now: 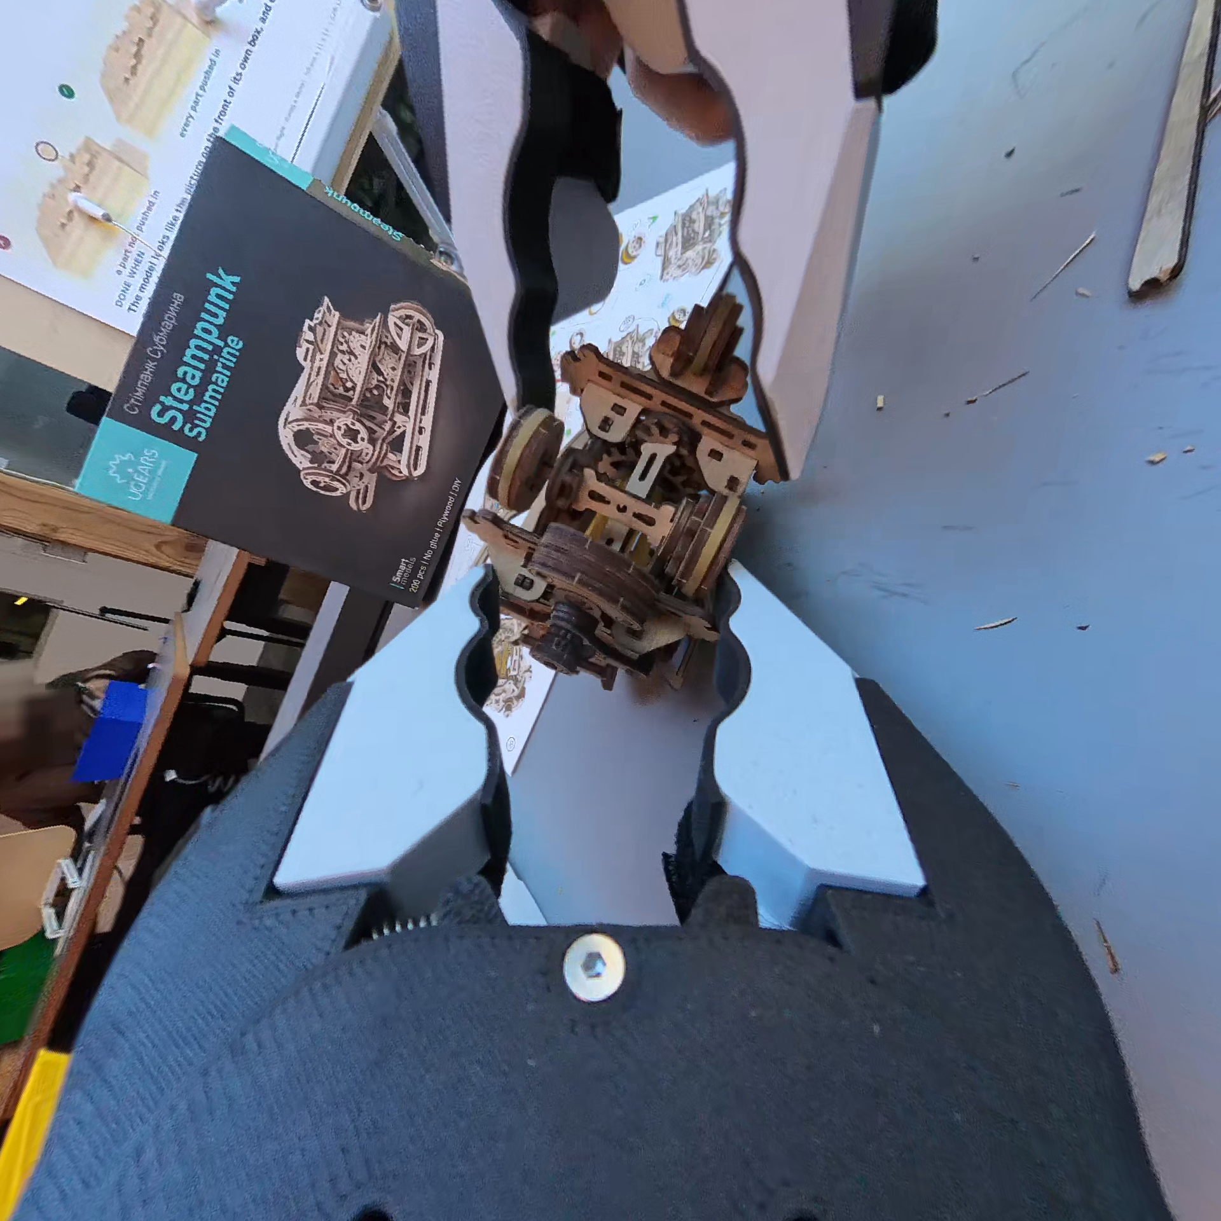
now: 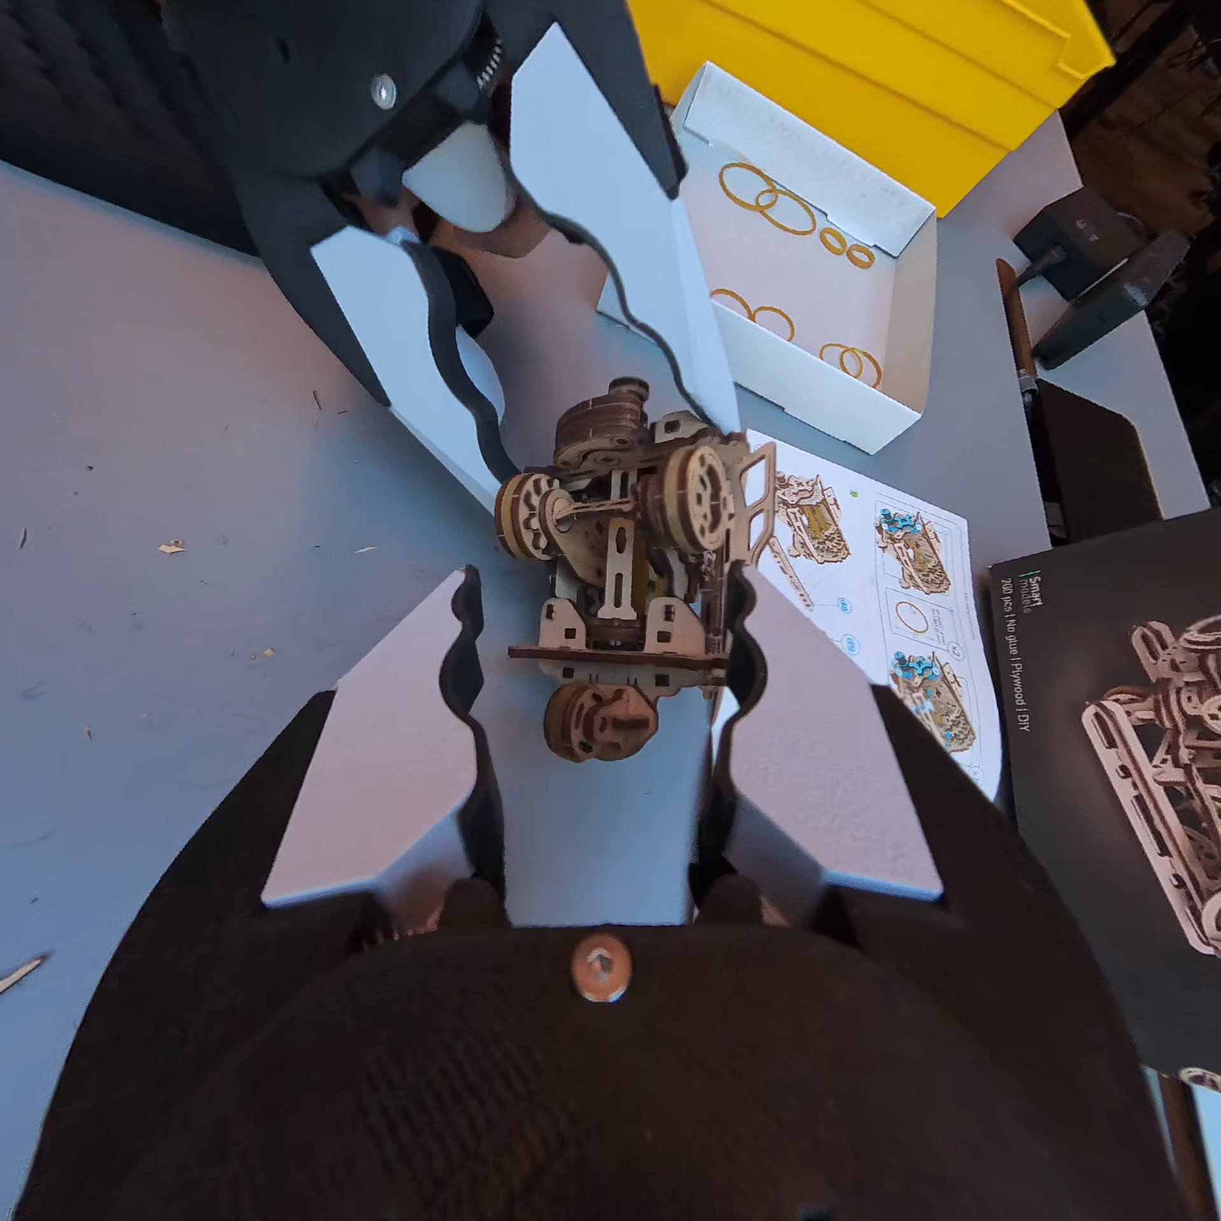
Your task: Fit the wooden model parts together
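A partly built wooden model (image 1: 614, 522) with wheels, gears and a dark drum is over the grey table (image 1: 1024, 594). My left gripper (image 1: 604, 578) is shut on its drum end, with both pads against it. In the right wrist view the model (image 2: 628, 561) lies between my right gripper's (image 2: 601, 575) fingers at its flat plate end. The right pad (image 2: 740, 621) touches the frame and the left pad (image 2: 462, 621) stands a little apart from it. The left gripper (image 2: 608, 449) comes in from the top there. The right gripper (image 1: 657, 436) comes in from the top in the left wrist view.
A dark kit box (image 2: 1123, 727) and an instruction sheet (image 2: 879, 581) lie right of the model. A white tray (image 2: 912, 198) holds several rubber bands, in front of a yellow bin (image 2: 892, 79). Wood splinters and a wooden strip (image 1: 1169, 165) lie on the table. My two grippers' fingertips are within a few centimetres of each other.
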Tool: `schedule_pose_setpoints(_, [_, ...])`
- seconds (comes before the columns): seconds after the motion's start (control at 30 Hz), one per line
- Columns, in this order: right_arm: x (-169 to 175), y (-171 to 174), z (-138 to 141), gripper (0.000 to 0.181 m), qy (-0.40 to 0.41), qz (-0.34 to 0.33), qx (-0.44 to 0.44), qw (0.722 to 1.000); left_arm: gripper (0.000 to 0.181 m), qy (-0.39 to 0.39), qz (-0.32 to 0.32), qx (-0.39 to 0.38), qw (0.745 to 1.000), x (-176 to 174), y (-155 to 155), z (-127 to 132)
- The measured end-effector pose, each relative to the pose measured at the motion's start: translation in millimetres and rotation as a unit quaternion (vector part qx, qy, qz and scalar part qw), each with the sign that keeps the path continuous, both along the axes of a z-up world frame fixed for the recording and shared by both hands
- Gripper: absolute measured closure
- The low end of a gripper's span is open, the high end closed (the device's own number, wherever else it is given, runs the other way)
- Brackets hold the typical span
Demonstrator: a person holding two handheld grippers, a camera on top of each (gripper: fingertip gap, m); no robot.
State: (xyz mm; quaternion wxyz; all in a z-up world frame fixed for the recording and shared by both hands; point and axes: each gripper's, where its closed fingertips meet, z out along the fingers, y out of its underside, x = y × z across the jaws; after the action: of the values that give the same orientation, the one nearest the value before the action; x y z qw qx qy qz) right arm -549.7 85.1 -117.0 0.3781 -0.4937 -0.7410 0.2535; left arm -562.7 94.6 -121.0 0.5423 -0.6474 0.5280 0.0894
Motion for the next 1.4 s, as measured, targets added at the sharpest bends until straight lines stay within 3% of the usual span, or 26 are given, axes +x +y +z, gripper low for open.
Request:
schedule_pose_setpoints(0.27, [-16, 8, -16, 0.104, -0.035, -0.025, 0.097, 0.994, 0.117, -0.082, 0.035, -0.100, 0.991, -7, -6, 6])
schedule_pose_setpoints(0.37, [-20, 11, -15, 0.115, -0.045, -0.034, 0.125, 0.991, 0.117, -0.114, 0.052, -0.147, 0.981, -10, -9, 7])
schedule_pose_setpoints(0.7, [-20, -14, -14, 0.123, -0.105, 0.002, -0.045, 0.994, 0.114, -0.165, 0.030, -0.205, 0.964, -17, -25, 15])
schedule_pose_setpoints(1.17, [-20, -22, -13, 0.123, -0.147, 0.033, -0.170, 0.974, 0.101, -0.253, -0.033, -0.286, 0.924, -26, -41, 29])
schedule_pose_setpoints(1.4, [-20, -29, -12, 0.123, -0.140, 0.055, -0.225, 0.963, 0.083, -0.226, -0.073, -0.341, 0.909, -23, -39, 5])
